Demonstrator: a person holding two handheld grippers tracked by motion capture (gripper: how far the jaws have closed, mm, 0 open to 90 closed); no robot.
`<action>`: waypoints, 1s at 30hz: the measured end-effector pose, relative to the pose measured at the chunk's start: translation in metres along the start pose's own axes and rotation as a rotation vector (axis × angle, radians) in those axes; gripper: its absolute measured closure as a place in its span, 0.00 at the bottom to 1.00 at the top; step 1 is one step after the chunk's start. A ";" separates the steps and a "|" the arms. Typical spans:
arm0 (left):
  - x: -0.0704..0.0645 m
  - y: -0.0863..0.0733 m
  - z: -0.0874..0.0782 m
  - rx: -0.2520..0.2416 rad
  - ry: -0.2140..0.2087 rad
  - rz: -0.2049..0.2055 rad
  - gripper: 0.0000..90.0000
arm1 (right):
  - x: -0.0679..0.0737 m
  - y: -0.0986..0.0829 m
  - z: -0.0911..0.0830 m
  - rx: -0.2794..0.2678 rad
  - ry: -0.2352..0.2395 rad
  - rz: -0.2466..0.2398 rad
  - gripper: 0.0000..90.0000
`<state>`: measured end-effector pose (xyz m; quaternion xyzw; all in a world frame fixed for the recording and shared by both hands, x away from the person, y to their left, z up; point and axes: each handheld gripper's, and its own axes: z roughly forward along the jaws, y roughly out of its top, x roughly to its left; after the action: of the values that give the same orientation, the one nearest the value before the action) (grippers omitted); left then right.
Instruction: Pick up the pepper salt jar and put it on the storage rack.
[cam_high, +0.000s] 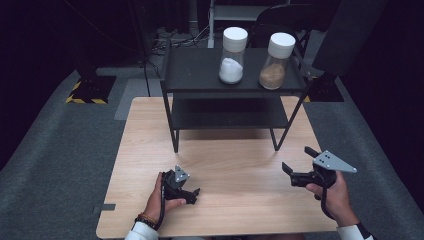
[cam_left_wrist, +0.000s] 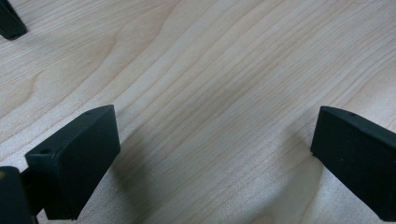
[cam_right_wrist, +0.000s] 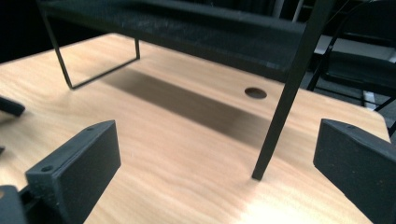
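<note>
Right gripper (cam_high: 296, 161) gaping, shelf leg (cam_right_wrist: 285, 98) ahead.

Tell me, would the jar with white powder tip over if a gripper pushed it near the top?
Probably, yes. The jar with white powder is tall and narrow, so a high push could topple it. Its powder sits low, which may steady it somewhat. The clear wall looks smooth, perhaps slippery.

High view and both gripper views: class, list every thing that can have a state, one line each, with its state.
Left gripper: jaws open, holding nothing, low over the table.
Right gripper: jaws open, holding nothing.
Jar of white powder: upright, white lid on, partly full, on the shelf rack.
Jar of brown powder: upright, white lid on, partly full, same top shelf.
</note>
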<state>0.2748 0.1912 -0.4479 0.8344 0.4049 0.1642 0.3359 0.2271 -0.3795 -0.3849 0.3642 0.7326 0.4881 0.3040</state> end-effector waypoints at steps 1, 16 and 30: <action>0.000 0.000 0.000 0.000 0.000 0.000 0.01 | 0.000 -0.002 0.000 0.005 -0.001 -0.001 0.00; 0.000 0.000 0.000 0.000 0.000 0.000 0.01 | 0.001 -0.031 0.008 0.092 0.019 0.002 0.00; 0.000 0.000 0.000 0.000 0.000 0.000 0.01 | -0.002 -0.055 0.017 0.184 0.019 0.018 0.01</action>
<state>0.2749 0.1912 -0.4479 0.8344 0.4049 0.1641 0.3360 0.2292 -0.3870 -0.4422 0.3926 0.7739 0.4247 0.2578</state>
